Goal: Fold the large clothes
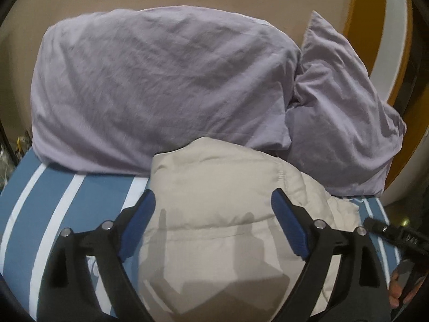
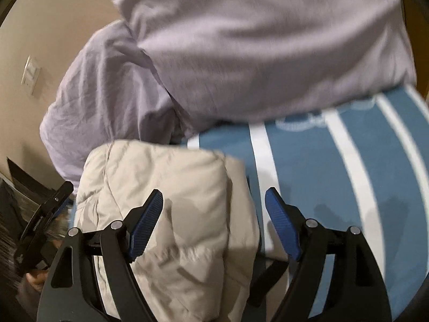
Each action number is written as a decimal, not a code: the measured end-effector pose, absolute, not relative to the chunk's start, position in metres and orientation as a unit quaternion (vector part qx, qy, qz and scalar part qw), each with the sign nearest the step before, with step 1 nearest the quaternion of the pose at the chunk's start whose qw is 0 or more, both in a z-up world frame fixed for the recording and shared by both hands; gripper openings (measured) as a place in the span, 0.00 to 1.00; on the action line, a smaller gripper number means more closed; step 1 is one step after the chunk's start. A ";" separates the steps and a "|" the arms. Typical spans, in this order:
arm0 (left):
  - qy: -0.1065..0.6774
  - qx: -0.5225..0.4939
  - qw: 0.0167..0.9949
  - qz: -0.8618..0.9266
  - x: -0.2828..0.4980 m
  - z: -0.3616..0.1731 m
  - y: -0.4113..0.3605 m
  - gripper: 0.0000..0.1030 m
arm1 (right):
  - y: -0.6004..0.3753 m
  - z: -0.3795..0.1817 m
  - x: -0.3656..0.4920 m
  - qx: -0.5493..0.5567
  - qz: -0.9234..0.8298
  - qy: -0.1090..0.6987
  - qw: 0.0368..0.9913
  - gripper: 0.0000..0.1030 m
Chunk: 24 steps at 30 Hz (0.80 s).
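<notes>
A beige puffy jacket (image 1: 214, 201) lies folded into a compact bundle on the blue bed sheet with white stripes (image 1: 53, 201). My left gripper (image 1: 213, 204) is open above it, blue pads on either side of the bundle, not gripping. In the right wrist view the jacket (image 2: 166, 187) lies at lower left. My right gripper (image 2: 214, 201) is open over the jacket's right edge, its right finger above the sheet (image 2: 321, 187). The left gripper (image 2: 45, 214) shows at the far left of that view.
Two lilac pillows (image 1: 161, 86) (image 1: 343, 107) lie at the head of the bed against a beige wall. They fill the top of the right wrist view (image 2: 254, 40). A wall switch (image 2: 30, 75) sits at left. The right gripper's body (image 1: 388, 233) shows at right.
</notes>
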<state>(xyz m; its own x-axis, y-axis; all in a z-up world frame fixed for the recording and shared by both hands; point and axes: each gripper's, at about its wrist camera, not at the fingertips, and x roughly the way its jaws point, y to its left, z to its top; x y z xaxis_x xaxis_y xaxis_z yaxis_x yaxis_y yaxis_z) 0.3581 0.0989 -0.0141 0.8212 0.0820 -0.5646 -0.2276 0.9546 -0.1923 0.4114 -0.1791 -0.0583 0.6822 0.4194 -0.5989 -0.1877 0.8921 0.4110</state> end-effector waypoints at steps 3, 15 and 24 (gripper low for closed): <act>0.302 -0.117 0.943 0.077 0.366 -0.023 0.090 0.86 | -0.156 -0.047 0.410 0.108 0.172 0.333 0.921 0.71; 0.310 -0.066 0.945 0.084 0.370 -0.046 0.076 0.93 | -0.110 -0.076 0.406 -0.013 0.173 0.297 0.939 0.62; 0.320 -0.057 0.942 0.086 0.380 -0.057 0.071 0.96 | -0.113 -0.095 0.408 -0.003 0.180 0.299 0.937 0.62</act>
<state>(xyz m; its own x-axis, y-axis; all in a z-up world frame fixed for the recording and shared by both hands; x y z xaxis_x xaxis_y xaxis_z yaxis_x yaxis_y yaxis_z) 0.3800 0.0708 -0.0571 0.7810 0.1258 -0.6117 -0.1983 0.9788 -0.0518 0.4077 -0.1133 -0.0946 0.7563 0.3363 -0.5612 -0.3397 0.9349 0.1025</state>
